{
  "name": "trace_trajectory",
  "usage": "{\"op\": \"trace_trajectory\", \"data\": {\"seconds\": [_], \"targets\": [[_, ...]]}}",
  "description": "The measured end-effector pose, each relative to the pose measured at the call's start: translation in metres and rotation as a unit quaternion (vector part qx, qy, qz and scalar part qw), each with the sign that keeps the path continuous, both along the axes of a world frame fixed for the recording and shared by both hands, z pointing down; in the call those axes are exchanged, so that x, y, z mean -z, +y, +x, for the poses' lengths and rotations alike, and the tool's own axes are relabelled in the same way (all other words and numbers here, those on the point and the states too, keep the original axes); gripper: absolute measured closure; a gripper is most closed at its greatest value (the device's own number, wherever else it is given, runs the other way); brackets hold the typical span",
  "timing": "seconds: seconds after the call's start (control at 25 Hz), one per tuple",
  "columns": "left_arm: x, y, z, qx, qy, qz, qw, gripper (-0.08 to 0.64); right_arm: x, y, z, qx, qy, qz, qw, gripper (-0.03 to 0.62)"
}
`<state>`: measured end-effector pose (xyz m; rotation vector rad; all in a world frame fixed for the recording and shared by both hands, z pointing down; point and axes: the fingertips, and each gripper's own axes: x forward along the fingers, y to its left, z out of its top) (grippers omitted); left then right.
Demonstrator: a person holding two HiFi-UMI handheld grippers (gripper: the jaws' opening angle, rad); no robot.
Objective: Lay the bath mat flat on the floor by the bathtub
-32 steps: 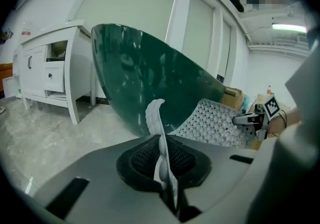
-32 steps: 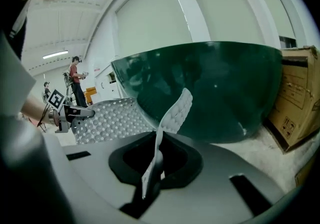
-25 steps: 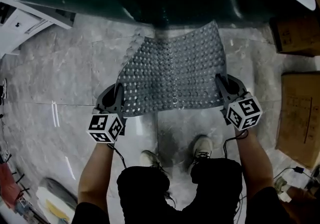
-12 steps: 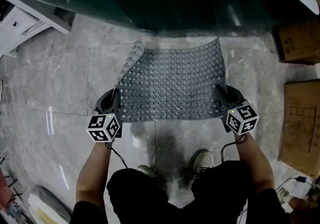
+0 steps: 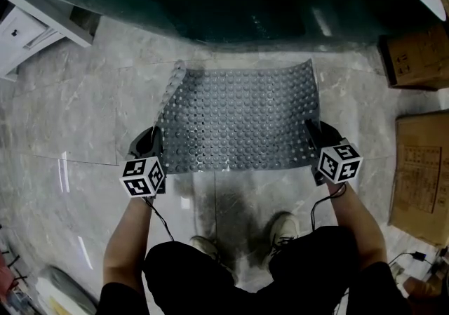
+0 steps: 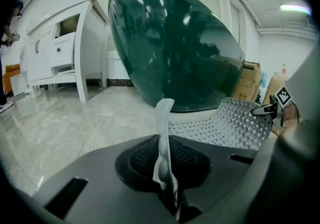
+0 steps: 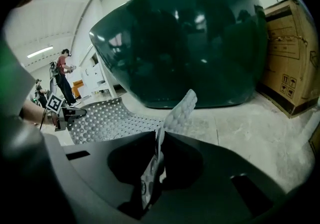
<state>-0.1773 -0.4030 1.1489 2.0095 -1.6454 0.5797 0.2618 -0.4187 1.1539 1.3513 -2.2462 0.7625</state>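
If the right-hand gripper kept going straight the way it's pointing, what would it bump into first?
The right gripper, its jaws having just opened slightly with the bath mat edge between them, tilts down: probably the floor just before the bathtub comes first. Depth is unclear; it might be the tub's base.

A white cabinet (image 6: pixel 60 53) on legs stands off to the left, with an open niche near its top. Over on the right sit two cardboard boxes, a smaller box (image 5: pixel 414 61) farther off and a larger box (image 5: pixel 421 173) nearer. A thin cable (image 5: pixel 415 257) lies just beside the larger one. Far back, a person (image 7: pixel 64 76) in a red top stands.
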Motion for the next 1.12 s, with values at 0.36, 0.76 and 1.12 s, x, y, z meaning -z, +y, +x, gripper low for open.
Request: {"op": "trace_trajectory", "data": {"seconds": [0.36,0.76,1.12], "targets": [[-0.009,-0.002,-0.012,0.014,0.003,-0.002,0.9999,0.518,-0.016,-0.004,0.004,-0.013,0.023,-0.026,0.999,0.528],[0.005,-0.014,-0.005,-0.004,0.005,0.024,0.9997,0.515,-0.049,-0.005,0.037,-0.061,0.104,-0.071,0.99,0.397],[0.017,-0.023,0.013,-0.023,0.012,0.041,0.9988,0.515,-0.033,-0.019,0.046,-0.088,0.112,-0.023,0.99,0.396]]}}
